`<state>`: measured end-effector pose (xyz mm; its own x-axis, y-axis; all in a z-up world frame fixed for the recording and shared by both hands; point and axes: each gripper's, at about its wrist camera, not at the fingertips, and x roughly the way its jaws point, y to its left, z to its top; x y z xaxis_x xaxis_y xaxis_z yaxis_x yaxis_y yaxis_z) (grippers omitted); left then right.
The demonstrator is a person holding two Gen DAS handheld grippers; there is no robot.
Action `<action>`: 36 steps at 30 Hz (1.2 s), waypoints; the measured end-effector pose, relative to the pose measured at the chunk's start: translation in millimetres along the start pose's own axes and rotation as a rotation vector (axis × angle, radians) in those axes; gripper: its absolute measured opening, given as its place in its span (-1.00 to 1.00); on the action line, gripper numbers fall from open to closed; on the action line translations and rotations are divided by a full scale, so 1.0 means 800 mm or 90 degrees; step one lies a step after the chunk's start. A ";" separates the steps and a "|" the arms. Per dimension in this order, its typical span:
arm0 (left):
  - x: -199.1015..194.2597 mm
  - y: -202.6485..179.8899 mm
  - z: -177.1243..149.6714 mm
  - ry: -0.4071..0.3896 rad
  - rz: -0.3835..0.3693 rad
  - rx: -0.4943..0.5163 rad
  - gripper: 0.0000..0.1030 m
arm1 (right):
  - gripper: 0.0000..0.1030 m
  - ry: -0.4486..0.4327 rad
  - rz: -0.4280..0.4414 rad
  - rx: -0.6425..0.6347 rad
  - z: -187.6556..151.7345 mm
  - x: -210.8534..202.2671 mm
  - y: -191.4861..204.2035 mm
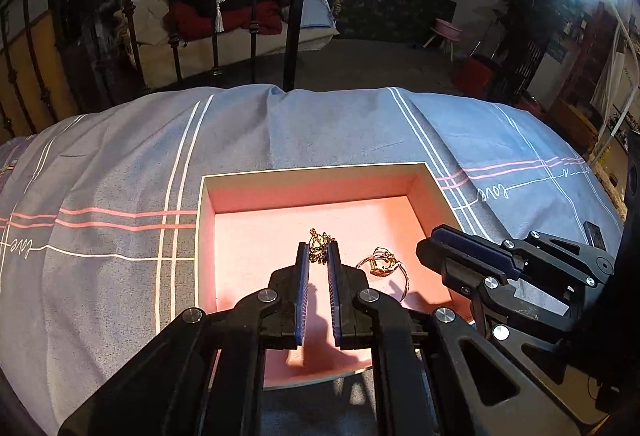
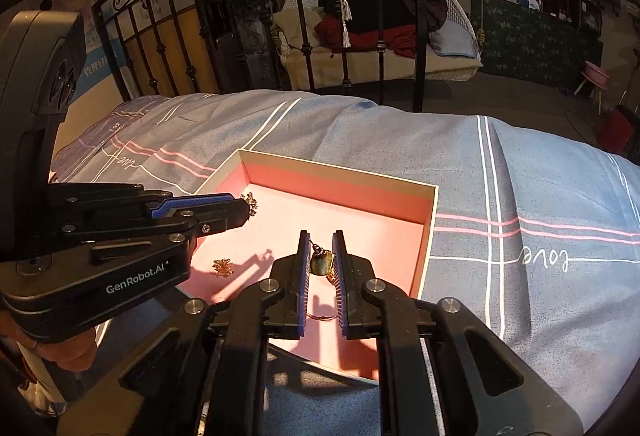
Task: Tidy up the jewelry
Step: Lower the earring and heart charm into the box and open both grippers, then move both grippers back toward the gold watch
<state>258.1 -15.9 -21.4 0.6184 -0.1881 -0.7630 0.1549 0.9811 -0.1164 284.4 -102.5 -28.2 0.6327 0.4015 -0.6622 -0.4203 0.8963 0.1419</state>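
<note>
A shallow box with a pink lining (image 1: 304, 185) (image 2: 430, 220) lies on the grey-blue bedspread. My left gripper (image 1: 319, 256) is shut on a small gold chain (image 1: 318, 242) and holds it above the box floor; it also shows in the right wrist view (image 2: 244, 205), chain (image 2: 251, 200) at its tips. My right gripper (image 2: 321, 250) is shut on a necklace with a greenish stone pendant (image 2: 321, 263) over the box. In the left wrist view the right gripper (image 1: 440, 240) stands at the box's right wall. A gold ring-and-wire piece (image 1: 382, 262) and a small gold piece (image 2: 223, 267) lie in the box.
The bedspread (image 1: 120, 163) has white and pink stripes and slopes away at its far edge. A black iron bed frame (image 2: 360, 15) stands behind it. A swing bench with cushions and clothes (image 1: 248, 11) hangs further back.
</note>
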 end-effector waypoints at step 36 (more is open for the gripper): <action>-0.086 0.013 -0.183 -0.006 -0.031 -0.030 -0.27 | -0.28 0.029 0.025 0.084 -0.192 -0.114 0.017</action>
<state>104.4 13.9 -63.2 0.6179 -0.2365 -0.7498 0.1494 0.9716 -0.1833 120.7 -155.9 -78.9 0.5860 0.4302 -0.6867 -0.3527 0.8983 0.2619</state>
